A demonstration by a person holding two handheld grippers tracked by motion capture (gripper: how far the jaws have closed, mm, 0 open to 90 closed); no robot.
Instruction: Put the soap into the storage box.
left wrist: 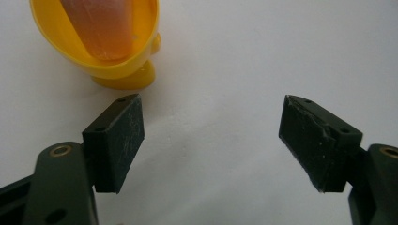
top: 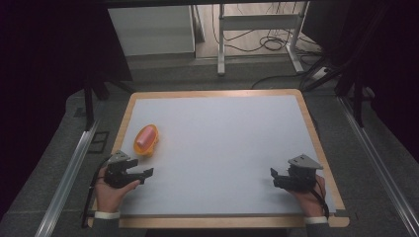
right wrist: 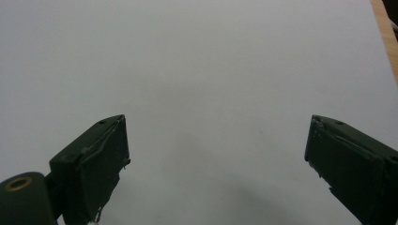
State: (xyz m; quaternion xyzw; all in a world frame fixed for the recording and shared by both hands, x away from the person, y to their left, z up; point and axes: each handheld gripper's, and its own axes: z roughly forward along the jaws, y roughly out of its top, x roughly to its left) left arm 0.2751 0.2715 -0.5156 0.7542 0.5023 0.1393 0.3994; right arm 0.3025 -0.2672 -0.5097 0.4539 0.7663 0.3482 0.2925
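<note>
Tongs in my left hand, the left gripper (top: 140,173), lay low over the near left part of the white mat (top: 222,143), jaws spread wide apart with nothing between them. In the left gripper view the same left gripper (left wrist: 211,140) pointed past a yellow cup (left wrist: 123,56), which stood just beyond and to the side of one jaw tip, close to it but apart. The cup's upper rim was cut off by the top edge of that view. A pink block (left wrist: 101,28) sat inside the cup, and its far end was cut off as well.

From above, the yellow cup (top: 146,144) lay tilted on the mat near the left border, just ahead of my left gripper, with the pink block (top: 146,136) showing in its mouth. Its exact shape was hard to make out there.

My right gripper (top: 276,177) rested over the near right part of the mat, well apart from the cup. In the right gripper view the right gripper (right wrist: 216,154) had its jaws wide apart over bare mat. The table (top: 316,133) showed as a wooden border around the mat.
</note>
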